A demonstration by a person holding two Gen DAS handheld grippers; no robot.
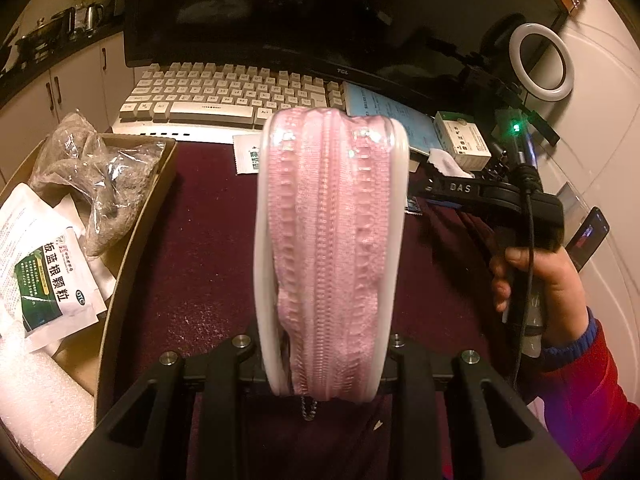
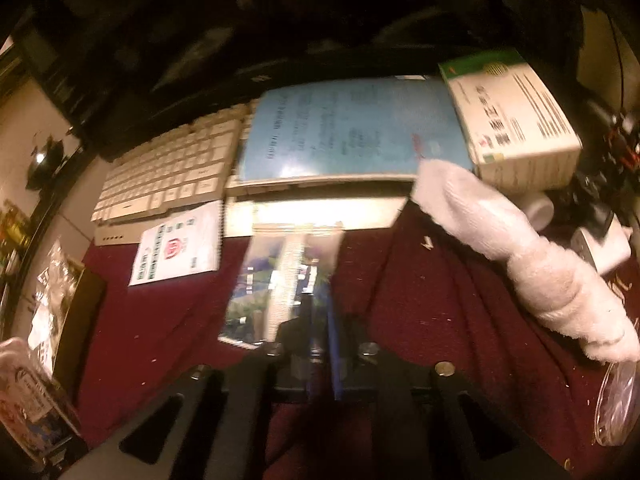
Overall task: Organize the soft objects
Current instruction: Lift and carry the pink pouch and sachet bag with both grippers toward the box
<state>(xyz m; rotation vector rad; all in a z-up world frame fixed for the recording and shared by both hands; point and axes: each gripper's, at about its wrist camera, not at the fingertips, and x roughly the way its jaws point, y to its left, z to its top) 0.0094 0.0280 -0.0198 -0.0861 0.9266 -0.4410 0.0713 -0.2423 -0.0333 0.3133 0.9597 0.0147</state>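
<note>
A pink zipper pouch (image 1: 328,240) with white sides stands on edge, zipper facing the left wrist camera. My left gripper (image 1: 332,216) is shut on it; the pouch hides the fingers. In the blurred right wrist view a clear plastic packet (image 2: 280,280) with blue and green print sits between the narrow jaws of my right gripper (image 2: 300,280), which looks shut on it. A rolled white sock (image 2: 520,256) lies on the maroon cloth (image 2: 420,300) to its right. A hand in a red sleeve (image 1: 580,380) holds the right gripper (image 1: 460,190) just right of the pouch.
A cardboard box (image 1: 132,240) at the left holds a grey bundle in plastic (image 1: 92,168), medicine sachets (image 1: 48,280) and white foam (image 1: 36,392). Behind are a keyboard (image 1: 224,96), a monitor (image 1: 320,12), a blue booklet (image 2: 352,128), a medicine box (image 2: 516,120) and a ring light (image 1: 544,64).
</note>
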